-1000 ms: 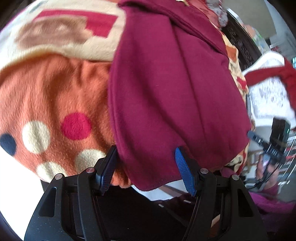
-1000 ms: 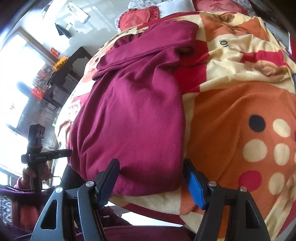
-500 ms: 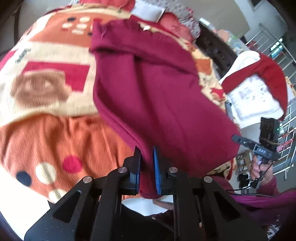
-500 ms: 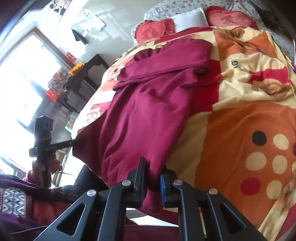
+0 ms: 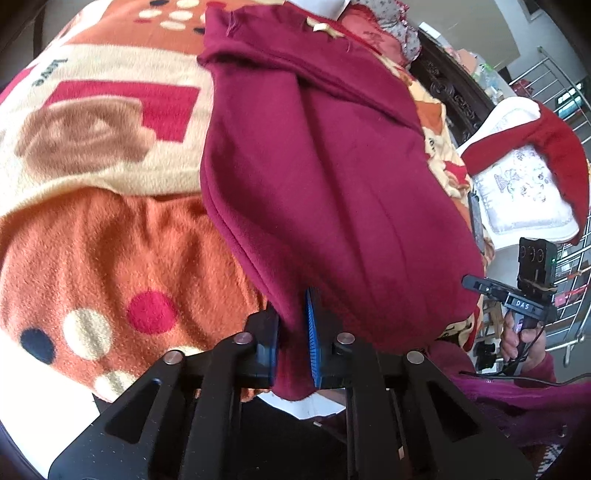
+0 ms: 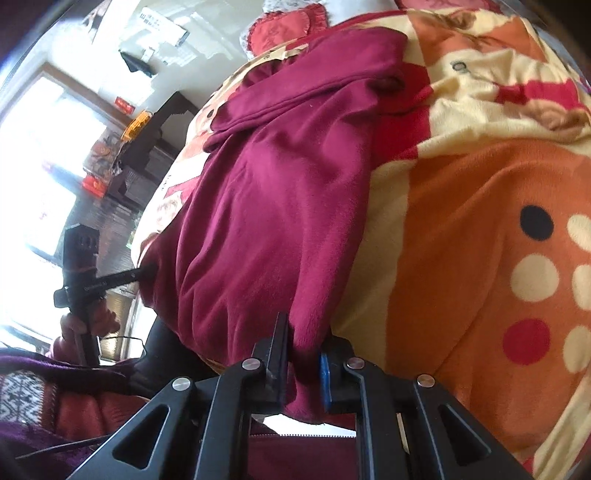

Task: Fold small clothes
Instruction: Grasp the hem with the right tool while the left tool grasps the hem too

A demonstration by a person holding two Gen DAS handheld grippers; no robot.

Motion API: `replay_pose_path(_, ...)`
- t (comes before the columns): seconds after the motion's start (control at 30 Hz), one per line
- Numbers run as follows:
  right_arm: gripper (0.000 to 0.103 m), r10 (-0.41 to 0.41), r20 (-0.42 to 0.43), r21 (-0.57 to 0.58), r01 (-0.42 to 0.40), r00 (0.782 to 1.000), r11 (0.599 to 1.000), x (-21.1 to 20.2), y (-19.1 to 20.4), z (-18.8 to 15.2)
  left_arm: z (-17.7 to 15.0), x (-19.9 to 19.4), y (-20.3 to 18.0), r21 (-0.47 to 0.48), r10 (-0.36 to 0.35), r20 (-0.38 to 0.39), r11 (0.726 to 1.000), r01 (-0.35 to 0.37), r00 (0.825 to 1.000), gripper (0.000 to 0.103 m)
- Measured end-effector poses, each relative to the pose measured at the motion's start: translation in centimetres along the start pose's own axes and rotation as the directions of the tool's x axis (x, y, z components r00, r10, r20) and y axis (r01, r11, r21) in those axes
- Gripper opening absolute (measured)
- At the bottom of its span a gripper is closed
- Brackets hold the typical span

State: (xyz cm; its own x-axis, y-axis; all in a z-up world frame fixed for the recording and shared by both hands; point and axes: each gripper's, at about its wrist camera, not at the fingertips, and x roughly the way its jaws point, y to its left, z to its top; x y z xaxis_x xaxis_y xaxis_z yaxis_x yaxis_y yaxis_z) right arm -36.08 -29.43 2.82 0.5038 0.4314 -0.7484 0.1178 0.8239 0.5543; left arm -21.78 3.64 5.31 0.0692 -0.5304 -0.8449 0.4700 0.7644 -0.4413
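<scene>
A maroon fleece garment (image 5: pixel 332 177) lies lengthwise on the patterned blanket, its sleeves folded across the far end. My left gripper (image 5: pixel 293 332) is shut on the garment's near hem at its left corner. My right gripper (image 6: pixel 303 354) is shut on the near hem of the same garment (image 6: pixel 273 206) at its right corner. Both corners are lifted slightly off the blanket. In each wrist view the other gripper shows at the garment's far corner.
The bed is covered by an orange, cream and red blanket with dots (image 5: pixel 110 258). A white and red cushion (image 5: pixel 524 184) lies beside the bed on the right. Dark wooden furniture (image 6: pixel 147 155) stands by the bright window. Red pillows (image 6: pixel 288 29) sit at the head.
Both grippers were open around the near hem one second ago. They have closed on it and lifted the hem corners a little.
</scene>
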Motion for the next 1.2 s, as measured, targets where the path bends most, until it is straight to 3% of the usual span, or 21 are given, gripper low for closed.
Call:
replay_pose_path(0.13,0.015,0.002,-0.014,0.002,-0.002,1.0,1.0,0.2,-0.2,0.1,0.2,0.9,0.0,-0.028,0.006,-0.032,1.0,-0.007,0.999,0.05)
replay_pose_path(0.17,0.018,0.004,-0.018,0.001,-0.004,1.0,1.0,0.2,-0.2,0.1,0.2,0.9,0.1,-0.038,-0.002,-0.03,0.999,0.001,1.0,0.055)
replay_pose_path(0.3,0.021,0.005,-0.032,-0.008,-0.006,0.999,1.0,0.5,0.0,0.2,0.3,1.3,0.5,-0.098,-0.048,-0.027,0.994,0.045,0.998,0.056)
replay_pose_path(0.4,0.02,-0.003,-0.022,-0.056,0.001,1.0,0.998,0.1,0.9,0.2,0.3,1.6,0.3,-0.076,-0.038,-0.031,0.996,0.036,0.999,0.052)
replay_pose_path(0.47,0.016,0.032,0.006,-0.06,-0.032,0.999,0.998,-0.5,1.4,0.6,0.5,1.5,-0.1,-0.051,-0.026,-0.032,0.998,0.025,0.999,0.021)
replay_pose_path(0.57,0.013,0.046,0.045,-0.075,-0.043,0.998,0.996,-1.3,2.0,1.7,1.6,0.6,-0.2,-0.043,-0.049,0.0,0.998,0.049,0.999,0.014)
replay_pose_path(0.83,0.012,0.12,0.236,-0.083,-0.102,0.964,0.991,-4.1,2.6,8.5,8.2,-3.4,-1.4,0.031,-0.084,0.174,0.996,0.08,0.981,0.013)
replay_pose_path(0.97,0.012,0.072,0.335,-0.058,-0.056,0.94,0.997,-4.2,2.0,13.1,13.9,-4.2,-1.1,0.037,-0.114,0.256,0.993,0.108,0.96,0.013)
replay_pose_path(1.1,0.012,0.016,0.394,0.019,-0.025,0.919,0.999,-3.3,0.1,18.9,20.1,-3.0,-0.4,0.031,-0.099,0.303,0.995,0.094,0.948,0.012)
replay_pose_path(1.2,0.011,-0.04,0.403,0.066,0.015,0.914,0.998,-1.7,-1.3,23.3,24.5,-1.1,0.3,0.014,-0.035,0.334,0.999,0.032,0.942,0.011)
